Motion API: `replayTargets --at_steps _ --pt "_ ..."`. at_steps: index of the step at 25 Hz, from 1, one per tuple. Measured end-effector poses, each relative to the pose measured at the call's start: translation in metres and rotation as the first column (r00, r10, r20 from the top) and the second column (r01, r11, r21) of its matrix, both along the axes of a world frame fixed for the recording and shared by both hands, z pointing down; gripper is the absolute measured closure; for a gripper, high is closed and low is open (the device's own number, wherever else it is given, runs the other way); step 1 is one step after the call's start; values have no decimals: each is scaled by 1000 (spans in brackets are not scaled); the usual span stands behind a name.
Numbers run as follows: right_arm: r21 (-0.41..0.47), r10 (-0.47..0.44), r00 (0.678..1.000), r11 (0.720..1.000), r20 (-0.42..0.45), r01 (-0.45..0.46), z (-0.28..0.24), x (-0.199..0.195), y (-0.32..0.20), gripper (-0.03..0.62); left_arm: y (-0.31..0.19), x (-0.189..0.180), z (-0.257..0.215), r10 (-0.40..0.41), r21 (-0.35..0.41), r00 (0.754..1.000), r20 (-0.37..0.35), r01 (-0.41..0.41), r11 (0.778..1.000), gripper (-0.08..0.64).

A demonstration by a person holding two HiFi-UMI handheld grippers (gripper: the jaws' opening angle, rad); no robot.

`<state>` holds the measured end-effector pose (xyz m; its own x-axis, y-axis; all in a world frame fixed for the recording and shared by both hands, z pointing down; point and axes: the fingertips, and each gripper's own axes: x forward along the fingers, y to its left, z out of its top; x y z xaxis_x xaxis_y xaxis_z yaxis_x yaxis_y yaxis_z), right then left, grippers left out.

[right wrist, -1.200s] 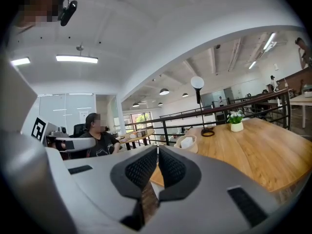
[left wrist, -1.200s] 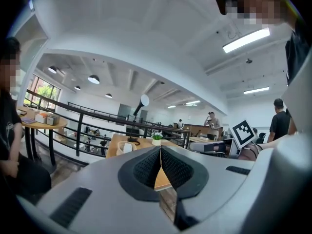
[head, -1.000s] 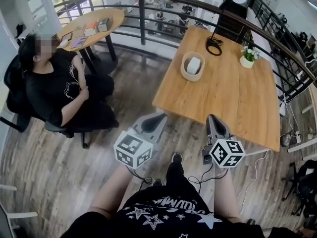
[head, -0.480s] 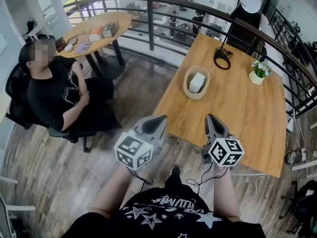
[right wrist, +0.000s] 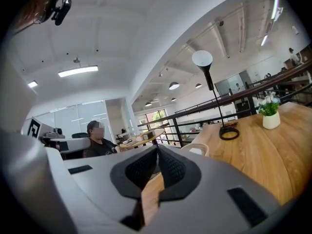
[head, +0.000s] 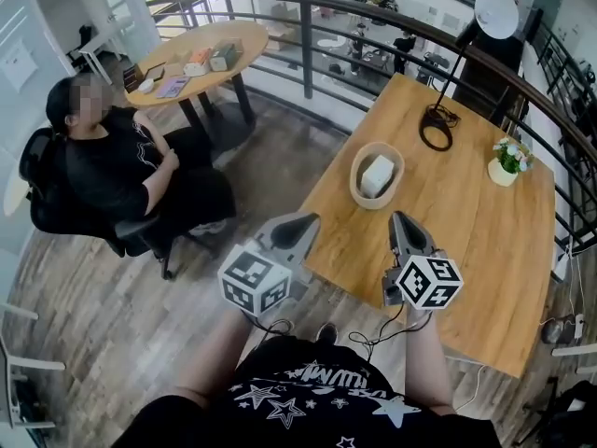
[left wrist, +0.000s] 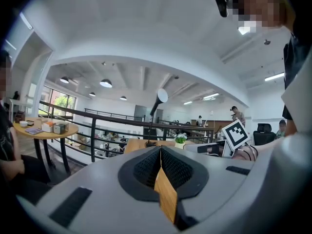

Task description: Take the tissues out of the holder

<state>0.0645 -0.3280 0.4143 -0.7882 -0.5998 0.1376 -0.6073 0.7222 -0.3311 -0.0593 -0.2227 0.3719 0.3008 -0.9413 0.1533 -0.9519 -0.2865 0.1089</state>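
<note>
Left gripper (head: pixel 298 222): hovering about level over the near left edge of the table; its jaws are pressing together tip to tip with nothing between them.
Right gripper (head: pixel 402 222): hovering just right of the left one, over the near part of the tabletop; its jaws are likewise meeting and carrying nothing.
Holder (head: pixel 357 187): a pale round basket sitting on the left part of the table, beyond both grippers and well apart from them.
Tissues (head: pixel 377 175): a white pack lying inside the holder and standing a little above its rim.
Table (head: pixel 466 241): a light wood rectangle running from near right to far; most of its top is lying bare.
Lamp (head: pixel 436 127): its black ring base is resting on the far part of the table, with a thin stem rising to a round white head.
Plant (head: pixel 508 160): a small green plant in a white pot, sitting toward the far right edge.
Railing (head: pixel 306 63): a dark curved metal rail running behind the table.
Round table (head: pixel 201 45): wooden, standing far left and carrying small boxes and papers.
Seated person (head: pixel 112 171): dressed in black, sitting in a dark chair (head: pixel 37 180) at the left, near the round table.
Floor (head: pixel 103 315): grey-brown wood planks.
</note>
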Motion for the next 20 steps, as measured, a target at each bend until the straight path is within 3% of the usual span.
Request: replayTargets --at_steps 11,20 --pt "-59 -12 1000 998 -13 11 28 -20 -40 574 -30 -19 19 -47 -35 999 -10 46 998 545" --pt "-73 79 995 994 -58 -84 44 -52 -82 574 -106 -59 35 78 -37 997 -16 -79 996 545"
